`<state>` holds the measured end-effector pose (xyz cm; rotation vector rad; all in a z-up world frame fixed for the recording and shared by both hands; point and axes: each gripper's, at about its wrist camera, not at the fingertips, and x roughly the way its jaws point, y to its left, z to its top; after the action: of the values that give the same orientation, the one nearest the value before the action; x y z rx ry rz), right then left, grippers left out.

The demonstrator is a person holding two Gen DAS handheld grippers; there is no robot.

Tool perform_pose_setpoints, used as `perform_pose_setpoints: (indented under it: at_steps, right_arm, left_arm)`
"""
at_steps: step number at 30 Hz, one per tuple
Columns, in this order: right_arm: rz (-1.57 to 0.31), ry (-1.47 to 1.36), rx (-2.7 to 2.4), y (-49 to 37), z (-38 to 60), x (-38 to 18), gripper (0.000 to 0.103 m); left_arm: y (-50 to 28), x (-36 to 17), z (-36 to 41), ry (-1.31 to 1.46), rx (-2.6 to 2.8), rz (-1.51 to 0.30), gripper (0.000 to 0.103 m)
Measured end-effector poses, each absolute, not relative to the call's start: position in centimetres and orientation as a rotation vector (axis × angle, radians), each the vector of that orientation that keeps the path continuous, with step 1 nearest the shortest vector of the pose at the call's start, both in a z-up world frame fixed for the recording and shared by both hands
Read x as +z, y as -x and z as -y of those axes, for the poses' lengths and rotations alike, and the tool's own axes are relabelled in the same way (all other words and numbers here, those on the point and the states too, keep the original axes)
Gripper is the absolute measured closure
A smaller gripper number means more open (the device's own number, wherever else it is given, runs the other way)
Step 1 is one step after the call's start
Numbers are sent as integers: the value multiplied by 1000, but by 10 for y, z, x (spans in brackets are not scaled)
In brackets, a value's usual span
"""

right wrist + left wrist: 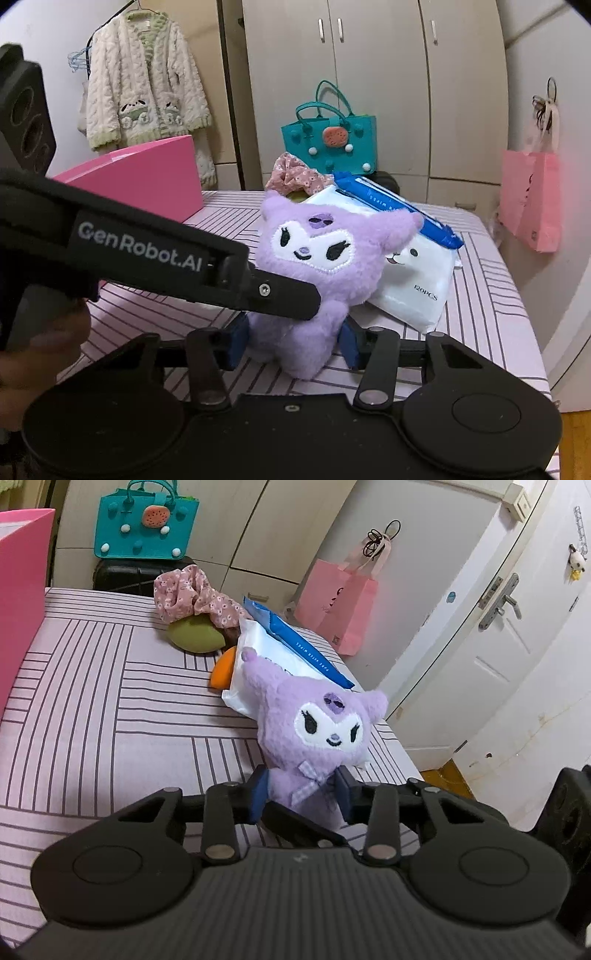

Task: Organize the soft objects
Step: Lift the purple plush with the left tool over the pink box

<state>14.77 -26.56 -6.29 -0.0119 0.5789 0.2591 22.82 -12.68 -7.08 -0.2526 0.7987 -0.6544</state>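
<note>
Both tools sit at the purple plush (325, 734), which stands upright on the striped bed (92, 686), leaning against a white wipes pack (413, 273). Left tool (301, 794) has its blue pads pressed into the plush's body below the bow, narrowed to a firm pinch. Right tool (291, 345) brackets the lower body from the front, its pads touching the fur on both sides; how hard they squeeze I cannot tell.

With two grips on one small toy, the likely trouble is opposing pulls: if the hands move apart or twist differently, the soft body stretches and slips out of one pad pair. The fur compresses easily, so a shallow pinch may hold only pile. Lifting could also topple the leaning wipes pack toward the bed's edge, and the pink box (147, 177) is well away.
</note>
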Motion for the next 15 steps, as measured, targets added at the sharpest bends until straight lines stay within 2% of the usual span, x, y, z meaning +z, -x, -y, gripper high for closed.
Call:
perform_pose_setpoints:
  at_steps: [8, 15]
  right_arm:
    - [-593, -2, 269, -140, 259, -53, 51]
    - [-649, -60, 344, -135, 259, -36, 51]
  left_arm:
    - [-222, -63, 113, 269, -673, -812, 68]
    - [-211, -41, 109, 168, -689, -850, 68]
